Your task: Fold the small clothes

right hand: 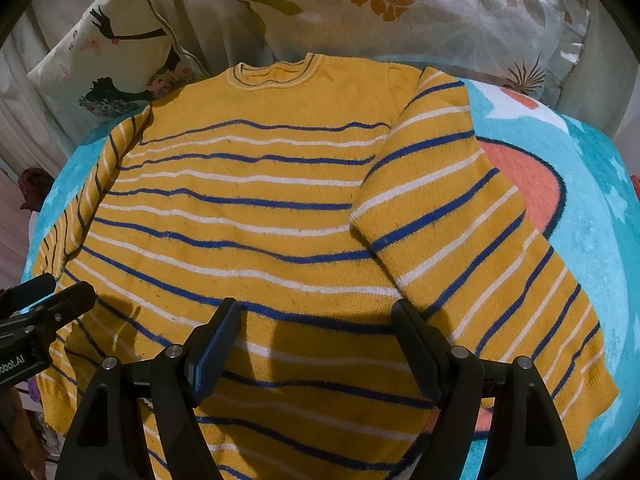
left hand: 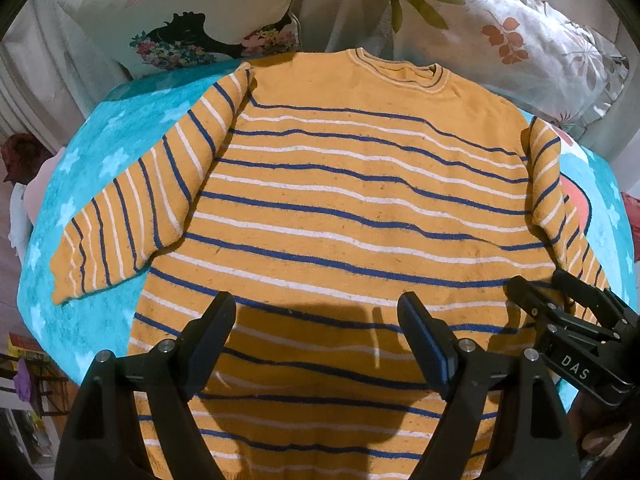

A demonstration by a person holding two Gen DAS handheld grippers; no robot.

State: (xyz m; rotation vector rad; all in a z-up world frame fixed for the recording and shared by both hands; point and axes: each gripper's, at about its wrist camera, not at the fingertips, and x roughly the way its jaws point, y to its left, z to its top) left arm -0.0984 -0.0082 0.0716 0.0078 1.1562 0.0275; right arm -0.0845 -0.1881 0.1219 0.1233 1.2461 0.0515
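Note:
A mustard-yellow sweater [left hand: 340, 184] with blue and white stripes lies flat and face up on a turquoise blanket [left hand: 92, 160], collar at the far side. Both sleeves are spread out to the sides. It also shows in the right wrist view [right hand: 248, 208]. My left gripper [left hand: 316, 312] is open and empty, hovering over the lower body of the sweater. My right gripper [right hand: 316, 316] is open and empty too, over the lower right part near the right sleeve [right hand: 472, 240]. The right gripper shows in the left wrist view [left hand: 540, 284], and the left gripper in the right wrist view [right hand: 60, 284].
Two floral pillows [left hand: 192, 20] [left hand: 520, 32] lean behind the sweater's collar. The turquoise blanket [right hand: 580, 208] has star shapes and an orange patch [right hand: 520, 184] to the right of the sweater. The bed edge drops off on the left [left hand: 24, 208].

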